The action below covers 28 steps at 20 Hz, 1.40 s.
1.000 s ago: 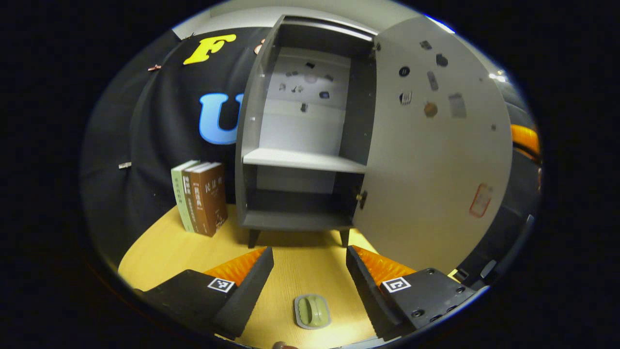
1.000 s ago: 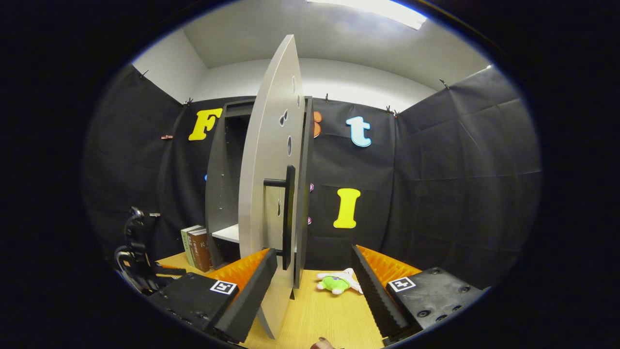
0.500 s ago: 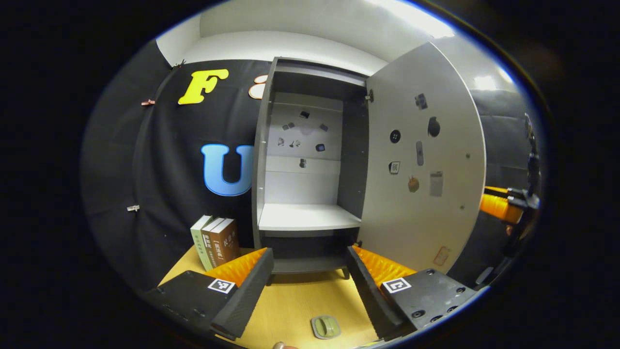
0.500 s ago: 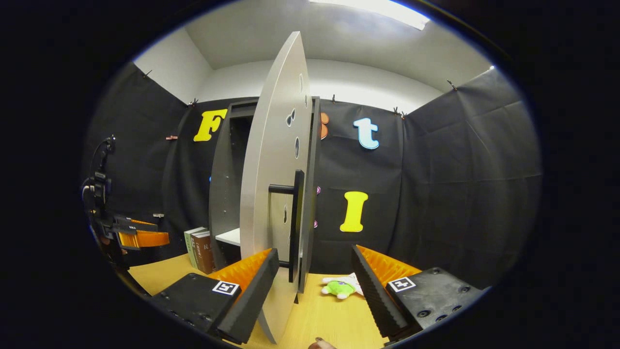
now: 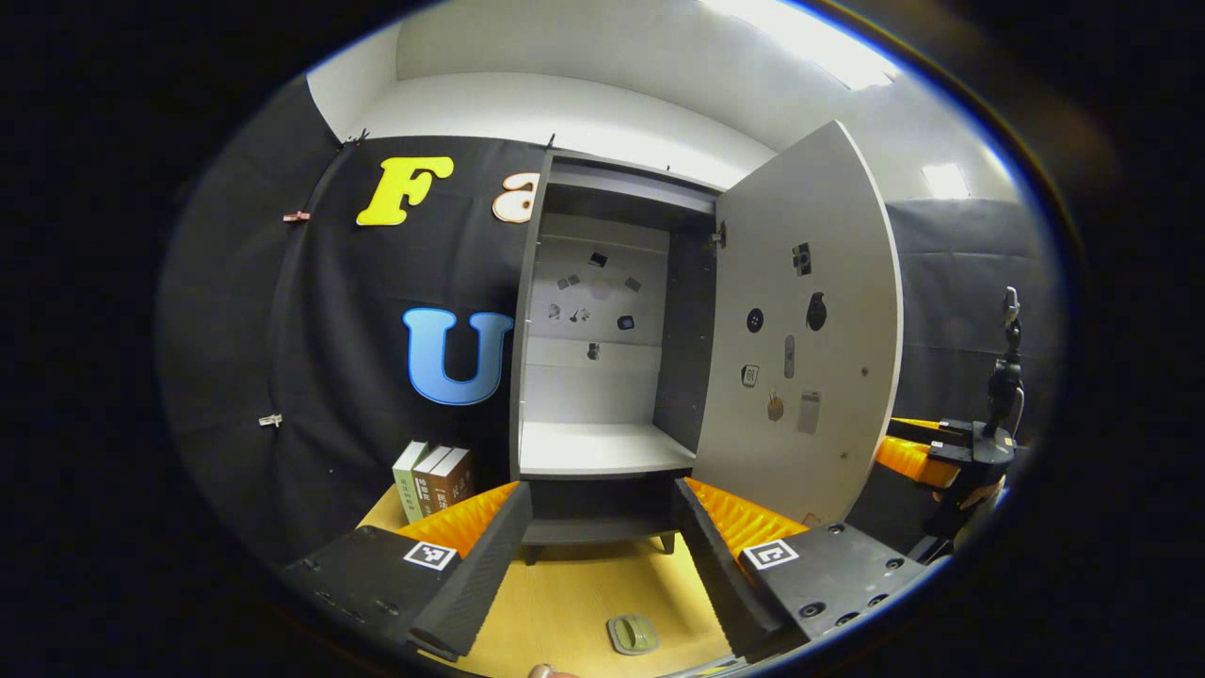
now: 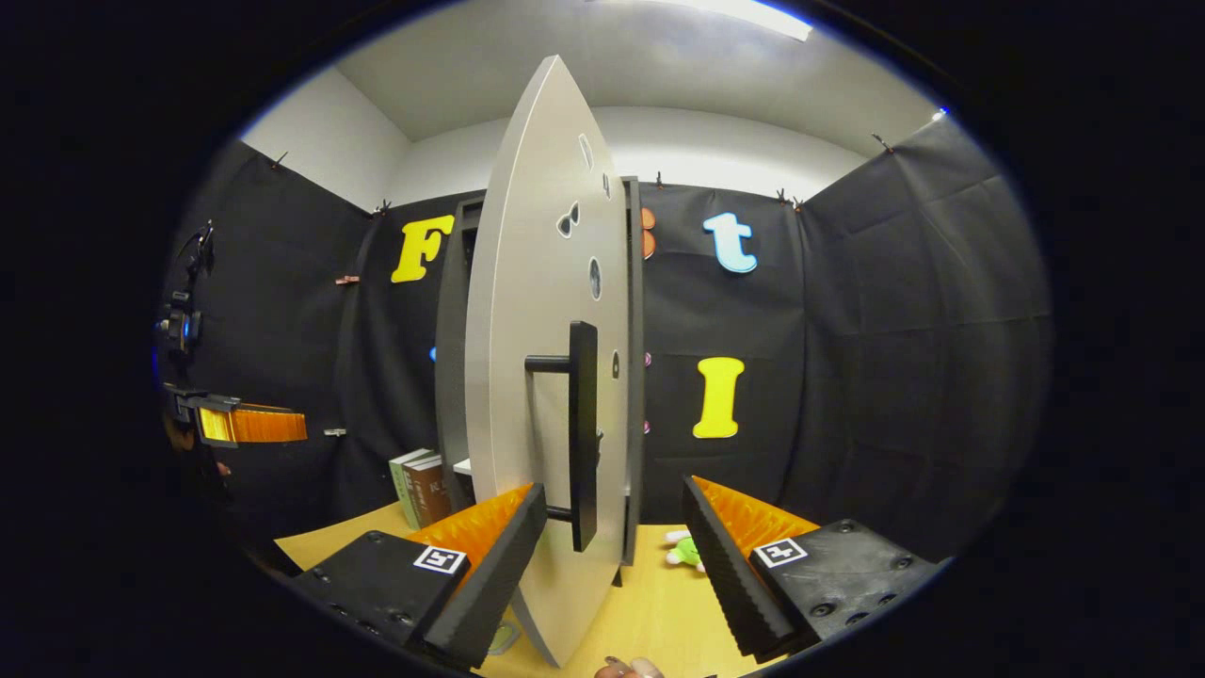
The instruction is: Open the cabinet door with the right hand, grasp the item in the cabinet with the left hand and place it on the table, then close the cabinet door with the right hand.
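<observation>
The grey cabinet (image 5: 602,377) stands with its door (image 5: 800,330) swung wide to the right and its shelf (image 5: 602,447) bare. A small grey-green item (image 5: 633,634) lies on the wooden table (image 5: 565,603), just below my open left gripper (image 5: 602,556), which holds nothing. In the right gripper view the door (image 6: 527,377) is seen almost edge-on, its black bar handle (image 6: 583,433) just above the gap of my open right gripper (image 6: 612,556). The door's lower edge reaches down between the fingers. The item's edge (image 6: 504,637) peeks out beside the left finger.
Three books (image 5: 433,478) stand left of the cabinet. A green and white plush toy (image 6: 685,550) lies on the table right of the door. The right gripper (image 5: 927,457) shows beyond the door; the left one (image 6: 247,424) hangs at the far left.
My left gripper has drawn back and risen from the cabinet, leaving the item on the table. The right gripper has come closer to the door handle.
</observation>
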### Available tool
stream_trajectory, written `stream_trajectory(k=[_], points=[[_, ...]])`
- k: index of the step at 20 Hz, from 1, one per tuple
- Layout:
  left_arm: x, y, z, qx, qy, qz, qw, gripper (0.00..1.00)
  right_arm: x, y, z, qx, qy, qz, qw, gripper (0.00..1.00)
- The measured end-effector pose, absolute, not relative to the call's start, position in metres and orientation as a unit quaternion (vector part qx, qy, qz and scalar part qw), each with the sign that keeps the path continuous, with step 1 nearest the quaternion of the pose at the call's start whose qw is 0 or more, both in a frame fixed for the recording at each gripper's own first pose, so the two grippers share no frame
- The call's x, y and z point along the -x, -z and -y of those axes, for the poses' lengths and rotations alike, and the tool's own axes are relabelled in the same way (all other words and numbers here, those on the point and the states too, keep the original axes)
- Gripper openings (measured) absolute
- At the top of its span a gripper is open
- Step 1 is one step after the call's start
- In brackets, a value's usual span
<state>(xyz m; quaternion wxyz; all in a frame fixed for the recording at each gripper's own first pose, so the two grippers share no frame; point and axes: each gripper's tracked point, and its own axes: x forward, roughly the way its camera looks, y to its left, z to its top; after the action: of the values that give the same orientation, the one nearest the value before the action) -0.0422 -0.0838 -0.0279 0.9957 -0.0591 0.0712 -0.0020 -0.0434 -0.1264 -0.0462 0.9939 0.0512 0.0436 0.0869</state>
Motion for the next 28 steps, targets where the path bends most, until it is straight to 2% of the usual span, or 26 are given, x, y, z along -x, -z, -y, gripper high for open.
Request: stream_trajectory(k=[5, 6, 10, 14, 17, 23, 28], points=[[0.056, 0.039, 0.064, 0.068, -0.021, -0.085, 0.994, 0.95, 0.025, 0.048, 0.061, -0.063, -0.144, -0.042, 0.987, 0.95], [0.058, 0.039, 0.059, 0.068, -0.026, -0.086, 0.994, 0.92, 0.018, 0.048, 0.047, -0.07, -0.156, -0.041, 0.984, 0.95], [0.064, 0.043, 0.038, 0.069, -0.051, -0.091, 0.992, 0.95, -0.001, 0.056, -0.017, -0.1, -0.221, -0.061, 0.968, 0.95], [0.062, 0.043, 0.024, 0.074, -0.068, -0.085, 0.991, 0.95, 0.0, 0.042, -0.032, -0.082, -0.25, -0.04, 0.964, 0.97], [0.056, 0.043, 0.02, 0.057, -0.071, -0.086, 0.992, 0.95, 0.003, 0.042, -0.012, -0.056, -0.222, -0.029, 0.973, 0.97], [0.03, 0.042, 0.047, 0.066, -0.032, -0.074, 0.995, 0.93, 0.008, 0.045, 0.053, -0.068, -0.106, -0.037, 0.991, 0.98], [0.021, 0.039, 0.056, 0.038, -0.029, -0.063, 0.997, 0.95, 0.008, 0.039, 0.087, -0.051, -0.052, -0.025, 0.997, 0.97]])
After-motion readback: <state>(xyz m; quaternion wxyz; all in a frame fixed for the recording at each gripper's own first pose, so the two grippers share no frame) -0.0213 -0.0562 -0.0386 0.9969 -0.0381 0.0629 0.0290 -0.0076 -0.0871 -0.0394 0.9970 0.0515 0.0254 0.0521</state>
